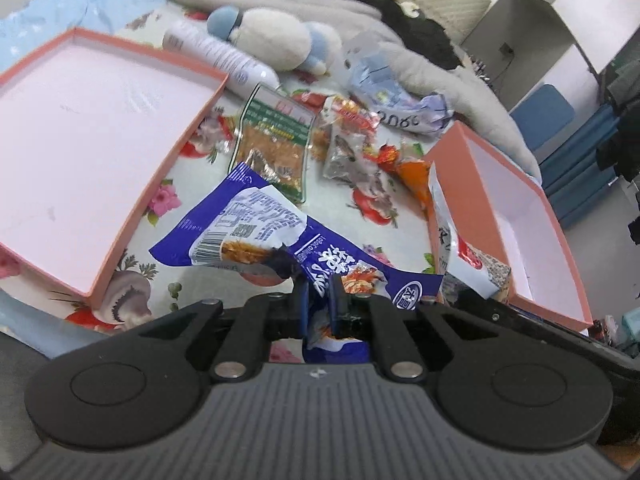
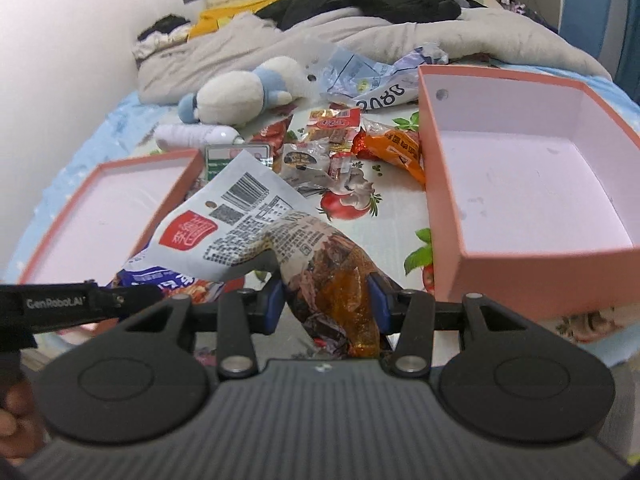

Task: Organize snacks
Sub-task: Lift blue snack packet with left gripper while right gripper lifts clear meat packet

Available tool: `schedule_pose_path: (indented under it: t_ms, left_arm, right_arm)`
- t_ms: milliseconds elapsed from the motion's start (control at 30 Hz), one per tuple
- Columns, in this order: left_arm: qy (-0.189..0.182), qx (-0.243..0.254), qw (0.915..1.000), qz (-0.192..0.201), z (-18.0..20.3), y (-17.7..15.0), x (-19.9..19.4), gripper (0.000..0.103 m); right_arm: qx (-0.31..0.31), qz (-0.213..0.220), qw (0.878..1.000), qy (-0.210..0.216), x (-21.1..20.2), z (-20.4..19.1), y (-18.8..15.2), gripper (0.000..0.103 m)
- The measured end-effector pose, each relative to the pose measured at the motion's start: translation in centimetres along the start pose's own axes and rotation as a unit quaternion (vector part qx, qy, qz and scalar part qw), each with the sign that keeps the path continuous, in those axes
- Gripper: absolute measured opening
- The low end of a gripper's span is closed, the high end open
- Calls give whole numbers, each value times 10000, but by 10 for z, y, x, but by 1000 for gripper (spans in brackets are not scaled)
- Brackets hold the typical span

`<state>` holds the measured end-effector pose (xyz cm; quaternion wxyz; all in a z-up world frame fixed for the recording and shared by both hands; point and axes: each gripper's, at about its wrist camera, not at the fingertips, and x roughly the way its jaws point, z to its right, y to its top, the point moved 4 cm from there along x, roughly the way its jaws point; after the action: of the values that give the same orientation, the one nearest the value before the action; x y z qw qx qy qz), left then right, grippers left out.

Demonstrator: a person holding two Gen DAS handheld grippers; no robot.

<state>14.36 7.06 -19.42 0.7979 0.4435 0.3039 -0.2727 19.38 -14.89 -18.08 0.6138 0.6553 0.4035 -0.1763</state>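
My left gripper (image 1: 320, 304) is shut on a blue snack packet (image 1: 256, 228), which hangs above the flowered cloth between the two boxes. My right gripper (image 2: 326, 300) is shut on a white and brown snack packet (image 2: 256, 216) with a red label; its tip shows in the left wrist view as the white packet (image 1: 472, 260). The blue packet (image 2: 168, 280) shows low at the left in the right wrist view. Several loose snack packets lie on the cloth: a green-topped one (image 1: 272, 140), a red one (image 1: 348, 118), an orange one (image 2: 394, 148).
A shallow pink lid (image 1: 24, 76) lies on the left, a deeper pink box (image 2: 500, 264) on the right. Behind the snacks are a white bottle (image 1: 216, 52), a plush toy (image 2: 240, 92), crumpled plastic bags (image 2: 368, 76) and a grey blanket (image 2: 460, 32). A hand (image 2: 16, 412) shows low left.
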Motion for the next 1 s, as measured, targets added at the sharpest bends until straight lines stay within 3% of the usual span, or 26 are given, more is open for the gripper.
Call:
schedule_pose_path:
  t_ms: [533, 1000]
  left_arm:
    - [-147, 862, 9957, 314, 66, -20, -61, 11]
    - [-776, 1676, 9825, 218, 158, -23, -51, 11]
  right_arm:
    - [326, 581, 9978, -56, -89, 31, -3, 47]
    - [890, 964, 9894, -621, -128, 92, -9, 47]
